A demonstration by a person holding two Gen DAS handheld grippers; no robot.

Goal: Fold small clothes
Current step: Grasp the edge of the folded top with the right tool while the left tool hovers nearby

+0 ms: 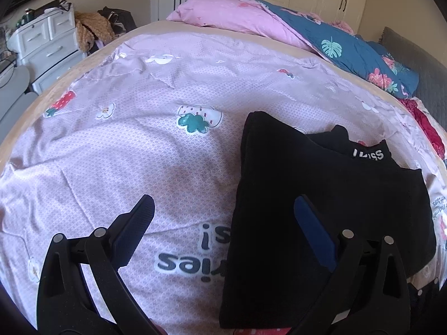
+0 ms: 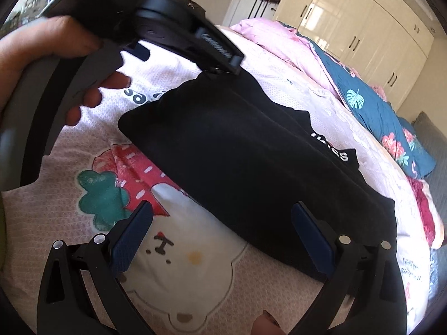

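A black folded garment point(image 1: 307, 184) with white lettering on its waistband point(image 1: 368, 153) lies on the pink cartoon-print bedsheet point(image 1: 139, 145). My left gripper point(image 1: 223, 217) is open and straddles the garment's left edge, its right finger point(image 1: 313, 229) over the black cloth and its left finger point(image 1: 137, 223) over the sheet. In the right wrist view the same garment point(image 2: 251, 150) lies diagonally. My right gripper point(image 2: 222, 215) is open at its near edge, with nothing between the fingers. A hand point(image 2: 50, 53) holds the left gripper's housing point(image 2: 178, 25) above the garment's far end.
A pink and blue floral quilt point(image 1: 321, 39) is piled at the far end of the bed. White drawers point(image 1: 47, 47) stand off the left side, and a red cloth point(image 1: 427, 128) lies at the right edge. Cream wardrobe doors point(image 2: 363, 19) line the back wall.
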